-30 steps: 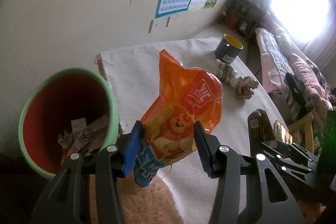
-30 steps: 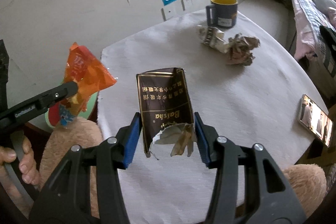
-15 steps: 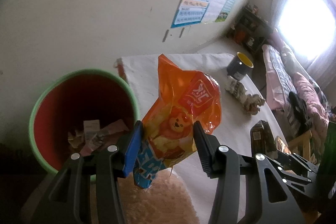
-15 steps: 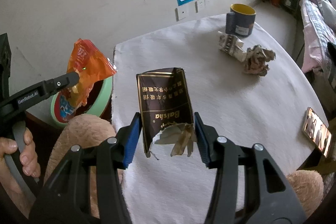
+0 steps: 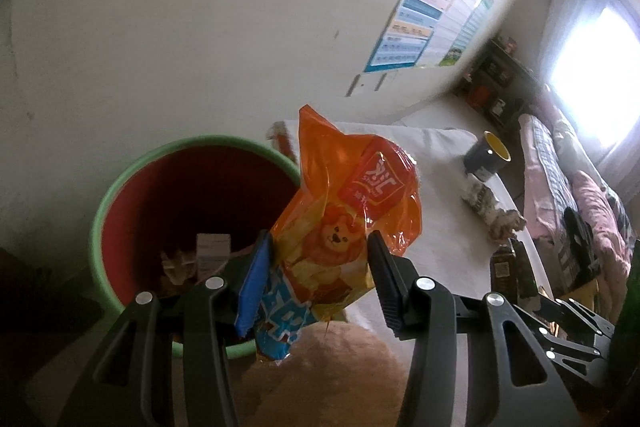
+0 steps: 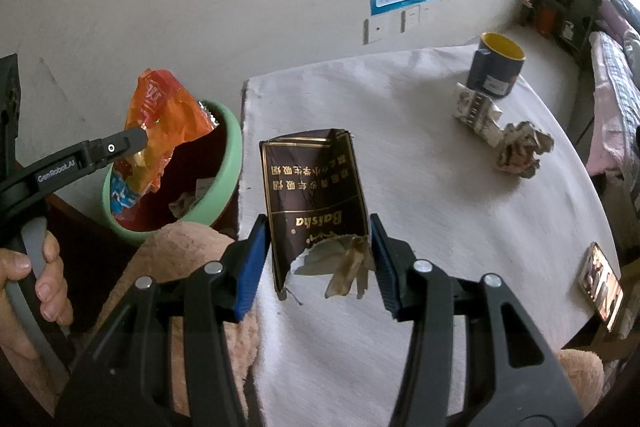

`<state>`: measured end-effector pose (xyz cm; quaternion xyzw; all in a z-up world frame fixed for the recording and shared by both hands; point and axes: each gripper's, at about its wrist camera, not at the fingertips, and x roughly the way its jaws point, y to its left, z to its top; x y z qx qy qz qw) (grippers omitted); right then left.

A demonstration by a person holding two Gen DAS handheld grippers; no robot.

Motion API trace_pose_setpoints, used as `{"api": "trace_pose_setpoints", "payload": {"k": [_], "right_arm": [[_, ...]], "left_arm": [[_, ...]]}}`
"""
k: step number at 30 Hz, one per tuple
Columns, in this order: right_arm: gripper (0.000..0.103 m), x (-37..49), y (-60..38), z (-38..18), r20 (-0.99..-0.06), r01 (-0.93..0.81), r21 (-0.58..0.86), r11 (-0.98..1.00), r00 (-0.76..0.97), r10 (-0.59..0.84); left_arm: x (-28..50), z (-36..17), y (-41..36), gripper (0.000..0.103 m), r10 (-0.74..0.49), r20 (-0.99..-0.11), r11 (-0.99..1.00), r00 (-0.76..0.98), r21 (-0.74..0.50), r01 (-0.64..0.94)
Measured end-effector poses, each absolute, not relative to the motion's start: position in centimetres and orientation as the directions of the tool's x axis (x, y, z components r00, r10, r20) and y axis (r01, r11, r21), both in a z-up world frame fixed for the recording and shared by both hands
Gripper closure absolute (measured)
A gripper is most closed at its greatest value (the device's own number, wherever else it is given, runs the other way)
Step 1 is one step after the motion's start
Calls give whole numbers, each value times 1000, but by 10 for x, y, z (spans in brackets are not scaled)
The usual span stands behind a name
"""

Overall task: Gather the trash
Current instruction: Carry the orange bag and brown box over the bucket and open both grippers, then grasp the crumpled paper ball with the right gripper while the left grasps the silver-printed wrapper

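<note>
Ahead, I see a white cloth tabletop (image 6: 420, 163) near a pale wall; my left gripper (image 5: 318, 277) pinches a crinkly orange snack bag (image 5: 344, 227) above the green-rimmed bin (image 5: 120, 195), my right gripper (image 6: 320, 259) a torn brown packet (image 6: 316, 195).

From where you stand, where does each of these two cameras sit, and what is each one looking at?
Left wrist: sits behind the left fingers, looking down past their orange snack bag toward the green-rimmed bin.
Right wrist: sits behind the right fingers, over the table; they hold a dark torn packet; a hand shows.
Shared: bag, bin, mug.
</note>
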<state>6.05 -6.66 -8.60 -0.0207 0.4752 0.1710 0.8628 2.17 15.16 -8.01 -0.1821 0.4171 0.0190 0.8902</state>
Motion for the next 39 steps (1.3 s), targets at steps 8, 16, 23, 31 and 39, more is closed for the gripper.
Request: {"api": "trace_pose_setpoints", "payload": {"k": [8, 16, 23, 31, 39], "right_arm": [[55, 69, -34, -87, -833, -371, 127, 920, 463, 301], [55, 94, 34, -91, -822, -491, 203, 847, 385, 420], [29, 111, 63, -104, -795, -527, 317, 788, 305, 524], [28, 167, -89, -121, -792, -183, 230, 956, 536, 293], [28, 216, -276, -177, -877, 352, 206, 913, 480, 13]], "left_arm": [[14, -92, 184, 57, -66, -759, 913, 648, -307, -267], [8, -106, 223, 57, 10, -791, 879, 612, -284, -382], [1, -115, 238, 30, 41, -800, 854, 598, -283, -436], [8, -118, 231, 28, 59, -811, 863, 582, -252, -437], [44, -105, 175, 28, -8, -801, 907, 598, -258, -334]]}}
